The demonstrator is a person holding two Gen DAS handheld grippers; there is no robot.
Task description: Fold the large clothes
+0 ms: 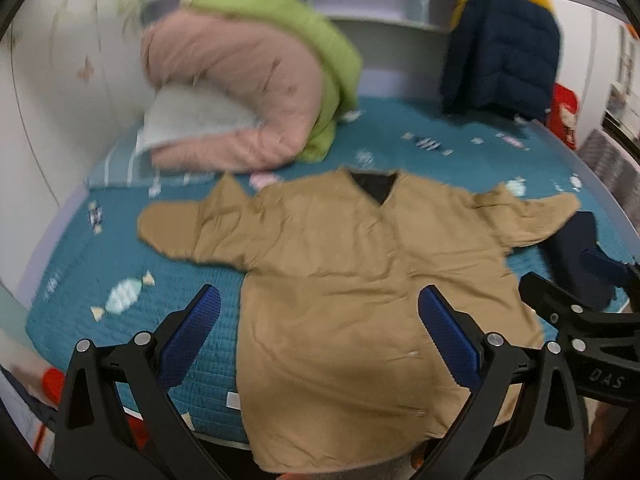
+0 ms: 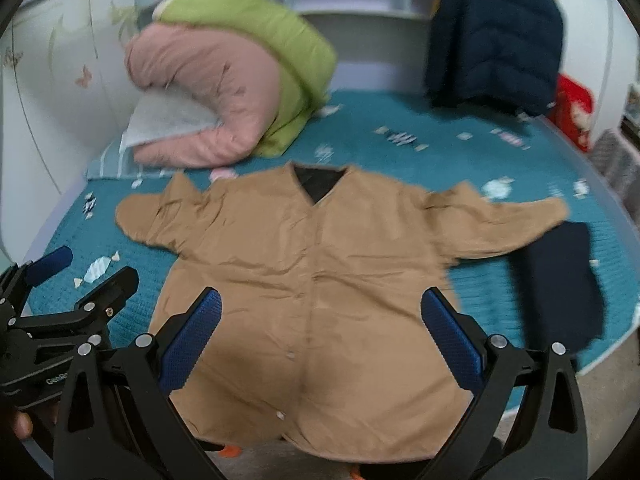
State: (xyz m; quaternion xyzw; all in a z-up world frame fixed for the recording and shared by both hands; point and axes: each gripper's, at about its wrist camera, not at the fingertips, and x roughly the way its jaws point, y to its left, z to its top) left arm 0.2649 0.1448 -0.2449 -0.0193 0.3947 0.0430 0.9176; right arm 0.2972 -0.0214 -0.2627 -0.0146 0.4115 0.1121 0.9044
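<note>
We held the left gripper [image 1: 320, 334] and right gripper [image 2: 322, 336] wide apart, holding nothing, just above the tan jacket [image 2: 312, 280], which stretched straight ahead, collar far, on the bed [image 2: 400, 152].

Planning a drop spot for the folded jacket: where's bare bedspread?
Free: teal bedspread between the tan jacket collar and navy puffer coat; also left of the jacket's hem. Crowded: quilt roll back-left, dark garment right.
</note>
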